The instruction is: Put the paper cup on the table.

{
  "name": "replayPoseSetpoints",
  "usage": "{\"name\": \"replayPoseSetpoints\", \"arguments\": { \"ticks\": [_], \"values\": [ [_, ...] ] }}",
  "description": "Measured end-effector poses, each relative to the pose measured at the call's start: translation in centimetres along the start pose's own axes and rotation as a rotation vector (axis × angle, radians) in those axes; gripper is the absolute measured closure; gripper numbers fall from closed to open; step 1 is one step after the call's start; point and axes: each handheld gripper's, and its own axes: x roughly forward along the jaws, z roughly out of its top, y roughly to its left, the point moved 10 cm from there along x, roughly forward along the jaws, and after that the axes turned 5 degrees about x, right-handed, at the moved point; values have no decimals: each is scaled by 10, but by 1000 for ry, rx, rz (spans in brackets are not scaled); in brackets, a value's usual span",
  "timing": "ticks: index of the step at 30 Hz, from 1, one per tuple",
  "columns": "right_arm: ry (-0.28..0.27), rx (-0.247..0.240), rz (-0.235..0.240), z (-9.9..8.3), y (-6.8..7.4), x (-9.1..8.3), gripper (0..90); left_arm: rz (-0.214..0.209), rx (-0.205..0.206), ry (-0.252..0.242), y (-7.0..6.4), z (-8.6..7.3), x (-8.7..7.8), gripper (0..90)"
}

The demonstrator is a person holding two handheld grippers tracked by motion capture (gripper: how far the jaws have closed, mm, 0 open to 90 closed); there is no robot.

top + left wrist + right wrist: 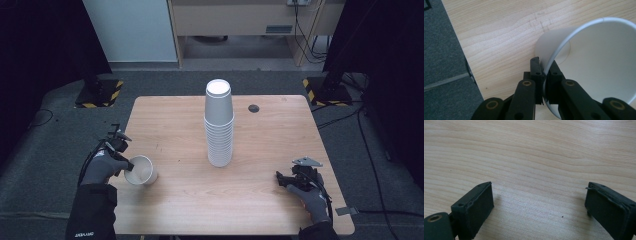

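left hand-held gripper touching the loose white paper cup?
Touching. In the left gripper view the left hand-held gripper has its black jaws shut on the rim of the loose white paper cup, one inside, one outside.

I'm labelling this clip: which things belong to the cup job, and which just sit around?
In the job: single paper cup, pinched at its rim by the left gripper; stack of cups.
Lying about: cables, striped stand bases.

Soft overhead light brightens the table [175,120], dark surroundings, faint shadows, close claw views slightly blurred.
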Motion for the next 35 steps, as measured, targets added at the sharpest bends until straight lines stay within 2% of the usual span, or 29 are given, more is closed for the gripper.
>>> {"name": "replayPoseSetpoints", "arguments": {
  "ticks": [5, 9, 14, 19, 20, 21, 22, 23, 24, 26, 27, 28, 31, 32, 33, 35],
  "values": [
    [-1, -2, 0, 0, 0, 0, 85, -8, -8, 11, -2, 0, 3, 857],
    [-1, -2, -1, 0, 0, 0, 85, -5, -11, -4, -1, 1, 4, 850],
    [-1, -2, -1, 0, 0, 0, 85, 4, -18, -63, -1, 7, 7, 773],
    [1, -1, 4, 0, 1, 0, 85, 17, -4, -139, -1, 11, 7, 692],
    [1, -1, 3, 0, 1, 0, 85, 26, -9, -171, -1, 13, 6, 670],
    [0, -2, 1, 0, 1, 0, 85, 36, 0, -231, 0, 17, 2, 635],
    [0, -2, 1, 0, 1, 0, 85, 36, 0, -231, 0, 17, 2, 613],
    [1, -1, 3, 0, 1, 0, 85, 42, -4, -269, 0, 18, 0, 613],
    [1, -1, 3, 0, 1, 0, 85, 55, 0, -314, 1, 21, -3, 560],
    [1, 0, 3, 0, 1, 0, 85, 75, -9, -392, 2, 23, -8, 547],
    [1, -1, 3, 0, 1, 0, 85, 89, -14, -467, 2, 24, -12, 516],
    [1, -1, 3, 0, 1, 0, 85, 89, -14, -467, 2, 24, -12, 504],
    [1, 0, 1, 0, 1, 0, 84, 106, -32, -584, 1, 25, -19, 473],
    [1, 1, 1, 0, 1, 0, 82, 123, -45, -659, 1, 25, -25, 456],
    [1, 1, 1, 0, 1, 0, 82, 123, -45, -659, 1, 25, -25, 447],
    [-1, 0, -1, 0, 1, 1, 79, 144, -67, -732, 1, 24, -30, 436]
  ]
}}
